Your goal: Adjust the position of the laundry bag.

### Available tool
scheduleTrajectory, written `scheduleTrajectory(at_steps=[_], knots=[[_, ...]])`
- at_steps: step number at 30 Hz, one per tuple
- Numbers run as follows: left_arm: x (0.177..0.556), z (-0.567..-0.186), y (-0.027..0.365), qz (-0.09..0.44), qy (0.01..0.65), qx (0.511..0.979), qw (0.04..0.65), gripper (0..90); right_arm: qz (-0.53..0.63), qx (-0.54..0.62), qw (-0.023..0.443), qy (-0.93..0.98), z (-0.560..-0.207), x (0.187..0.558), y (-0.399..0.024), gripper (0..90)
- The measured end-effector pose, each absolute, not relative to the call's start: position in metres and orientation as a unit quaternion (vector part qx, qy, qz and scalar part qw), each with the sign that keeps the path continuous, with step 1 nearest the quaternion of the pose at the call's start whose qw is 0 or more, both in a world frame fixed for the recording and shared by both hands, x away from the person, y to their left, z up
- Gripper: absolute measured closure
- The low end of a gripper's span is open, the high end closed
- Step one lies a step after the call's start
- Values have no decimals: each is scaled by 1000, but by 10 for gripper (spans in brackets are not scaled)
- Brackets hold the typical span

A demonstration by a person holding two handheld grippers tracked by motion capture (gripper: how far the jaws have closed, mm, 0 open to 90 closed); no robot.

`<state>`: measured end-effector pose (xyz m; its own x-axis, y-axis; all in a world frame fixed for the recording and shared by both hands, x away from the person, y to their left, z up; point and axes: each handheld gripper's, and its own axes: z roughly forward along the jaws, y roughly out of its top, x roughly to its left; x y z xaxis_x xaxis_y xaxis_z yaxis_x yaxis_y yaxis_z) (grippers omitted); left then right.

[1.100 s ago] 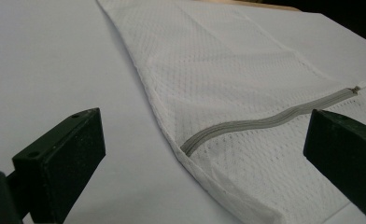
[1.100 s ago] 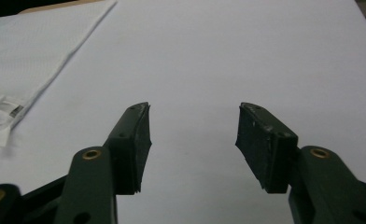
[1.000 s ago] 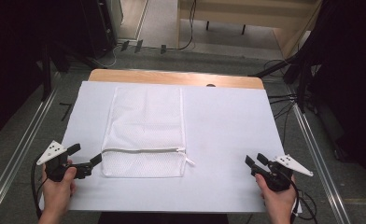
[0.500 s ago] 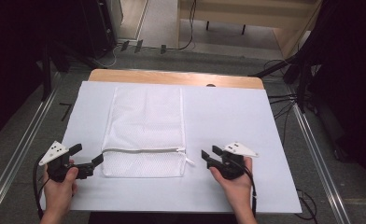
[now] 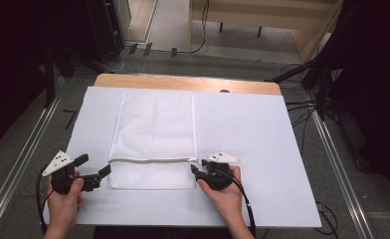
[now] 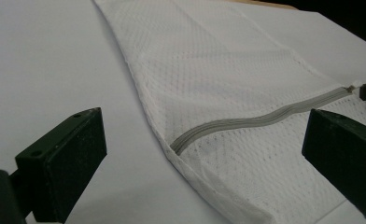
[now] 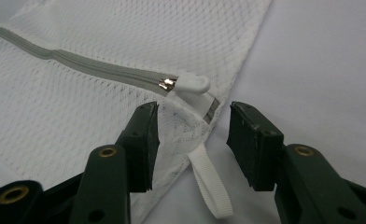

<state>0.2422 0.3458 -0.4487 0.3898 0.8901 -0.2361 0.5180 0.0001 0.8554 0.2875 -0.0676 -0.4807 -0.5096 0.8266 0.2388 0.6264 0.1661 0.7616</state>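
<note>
Gripping nothing at present, the left gripper (image 5: 105, 172) is sitting at the near left corner of the white mesh laundry bag (image 5: 155, 134), its jaws spread wide around that corner without pressing on it. In the left gripper view the bag's folded edge (image 6: 218, 193) is lying between the two black jaws, and the grey zipper (image 6: 260, 121) is running away toward the far side.

That bag is lying flat on the white table cover (image 5: 262, 149), slightly left of the middle, its zipper line near the person's edge. At the bag's right corner, the right gripper (image 5: 194, 171) is coming in with jaws that have just been closing; they are bracketing the mesh corner and the white ribbon loop (image 7: 211, 186), but the pads are not yet pinching either. The white zipper pull (image 7: 190, 85) is sitting just beyond the jaw tips.

My judgement is that the risk lies here: if the jaws close now, they are likely to catch the loose ribbon or mesh instead of the pull, so the zipper would not travel and the bag would bunch. With the left corner unclamped, any tug would also drag the whole bag sideways.

Open cover is stretching well to the right of the bag, giving free room; the near table edge is close behind both hands.
</note>
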Motion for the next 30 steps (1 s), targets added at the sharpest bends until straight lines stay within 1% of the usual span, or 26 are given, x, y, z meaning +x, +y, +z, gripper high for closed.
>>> scheduleTrajectory(at_steps=[2, 3, 4, 6, 8, 9, 11, 18, 23, 27, 30], knots=[[242, -448, 345, 190, 519, 678, 485, 2, 412, 487, 141, 757, -483, 287, -61, 580], [241, -448, 344, 190, 519, 678, 485, 2, 409, 475, 149, 765, -483, 284, -56, 650], [241, -448, 344, 190, 519, 678, 485, 2, 406, 472, 153, 768, -483, 283, -54, 688], [241, -449, 343, 189, 518, 680, 484, 2, 398, 465, 166, 773, -483, 281, -51, 809], [242, -449, 342, 187, 517, 681, 483, 2, 401, 474, 157, 768, -483, 282, -53, 880], [242, -449, 342, 187, 517, 681, 483, 2, 401, 474, 157, 768, -483, 282, -53, 880], [241, -449, 343, 189, 517, 681, 483, 2, 415, 483, 141, 758, -483, 282, -60, 900], [240, -449, 346, 187, 519, 678, 486, 2, 420, 482, 143, 755, -475, 274, -78, 900], [239, -449, 343, 186, 519, 679, 485, 2, 410, 486, 159, 755, -466, 264, -105, 900], [239, -449, 343, 186, 518, 679, 486, 2, 400, 488, 168, 758, -465, 260, -117, 900], [239, -449, 342, 184, 520, 678, 486, 2, 389, 498, 179, 754, -466, 251, -140, 900]])
